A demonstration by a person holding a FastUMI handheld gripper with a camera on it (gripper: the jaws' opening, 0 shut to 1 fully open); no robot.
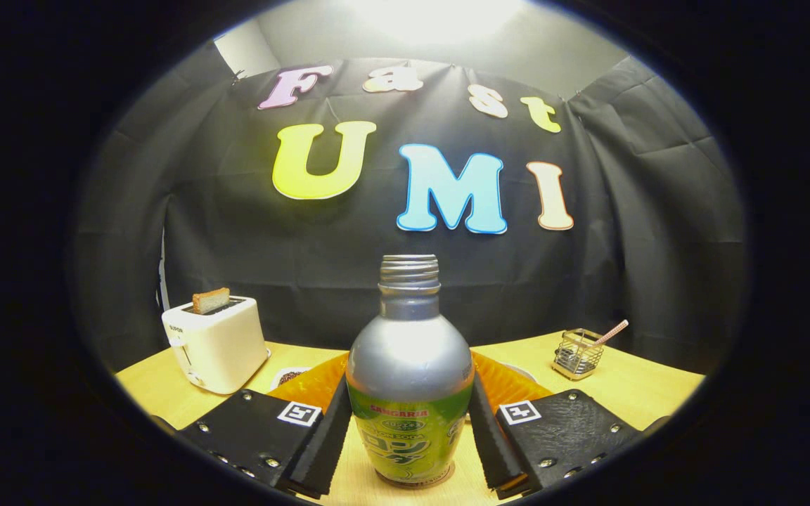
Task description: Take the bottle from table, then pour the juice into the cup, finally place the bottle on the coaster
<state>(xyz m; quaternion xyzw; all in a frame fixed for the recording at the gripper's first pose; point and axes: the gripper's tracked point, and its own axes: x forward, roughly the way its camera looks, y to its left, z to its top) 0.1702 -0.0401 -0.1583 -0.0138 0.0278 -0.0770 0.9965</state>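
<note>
A silver bottle (pixel 409 365) with a green label stands upright between my fingers, its threaded neck uncapped. Its base rests on a thin brown round disc (pixel 415 482), which looks like the coaster, on the wooden table (pixel 630 393). My gripper (pixel 408 393) has both pads against the bottle's sides, low on its body. Right behind the bottle is an orange ribbed object (pixel 306 386), spreading to both sides; I cannot tell whether it is the cup.
A white toaster (pixel 215 344) holding a bread slice (pixel 210 300) stands at the back left. Beside it lies a small dish (pixel 291 376) of dark bits. A wire basket (pixel 577 353) with a stick in it sits at the back right.
</note>
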